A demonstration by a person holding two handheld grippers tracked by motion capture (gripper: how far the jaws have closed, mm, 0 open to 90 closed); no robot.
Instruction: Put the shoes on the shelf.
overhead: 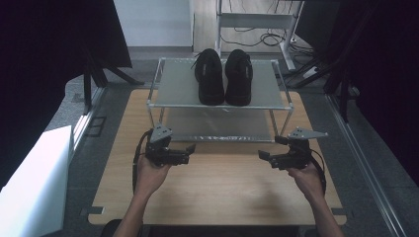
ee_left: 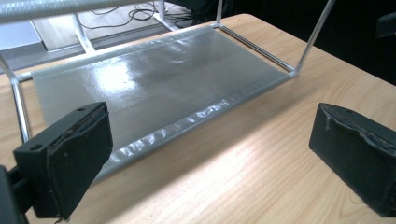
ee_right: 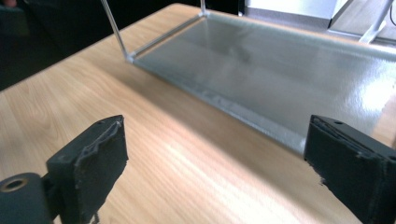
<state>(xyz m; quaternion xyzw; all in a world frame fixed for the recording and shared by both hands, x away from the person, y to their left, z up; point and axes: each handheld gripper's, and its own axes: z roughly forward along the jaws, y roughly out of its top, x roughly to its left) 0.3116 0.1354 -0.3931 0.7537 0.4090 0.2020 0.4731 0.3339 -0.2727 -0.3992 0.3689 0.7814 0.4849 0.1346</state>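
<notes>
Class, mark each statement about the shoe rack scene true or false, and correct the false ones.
1. The pair of black shoes stands on the rack's top shelf. True.
2. The left tongs grip a shoe. False: their jaws stand open with nothing between them.
3. The rack's lower shelf has nothing on it. True.
4. The right tongs are shut. False: their jaws stand wide apart over the wooden table.
5. The shoes lie on the table in front of the rack. False: they are on the top shelf.

A pair of black shoes [overhead: 224,76] stands side by side, upright, on the shoe rack's [overhead: 173,96] top shelf, upper centre.
</notes>
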